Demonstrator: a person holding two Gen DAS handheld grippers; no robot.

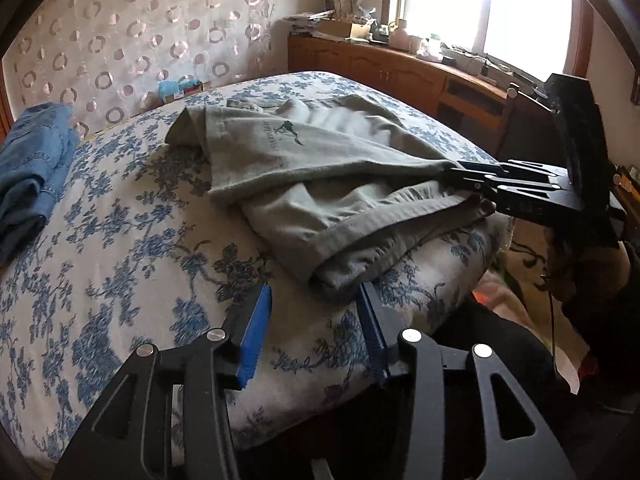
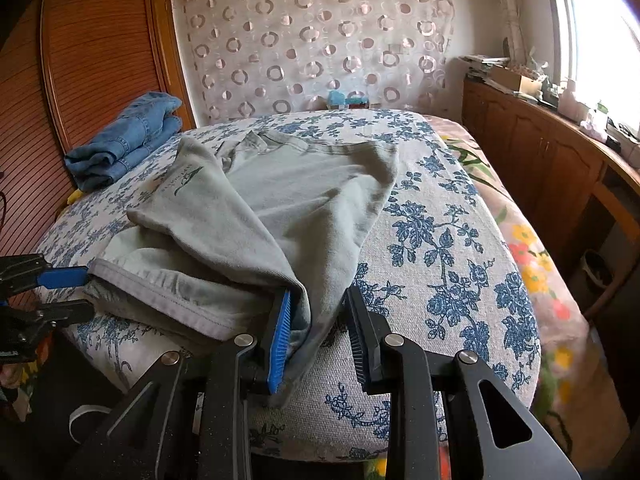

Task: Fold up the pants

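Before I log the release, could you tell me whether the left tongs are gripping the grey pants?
No, the left tongs stand open, the grey pants beyond their tips.

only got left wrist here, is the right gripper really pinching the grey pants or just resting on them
Observer: Pinching. The right wrist view shows a bunched fold of the grey pants clamped between the right gripper's pads.
Operator: whats behind the jeans pile
Observer: A slatted wooden door stands right behind the folded jeans.
Operator: how do my jaws look from the side
Observer: The left gripper is open, with the pants' folded edge at its tips, not pinched.
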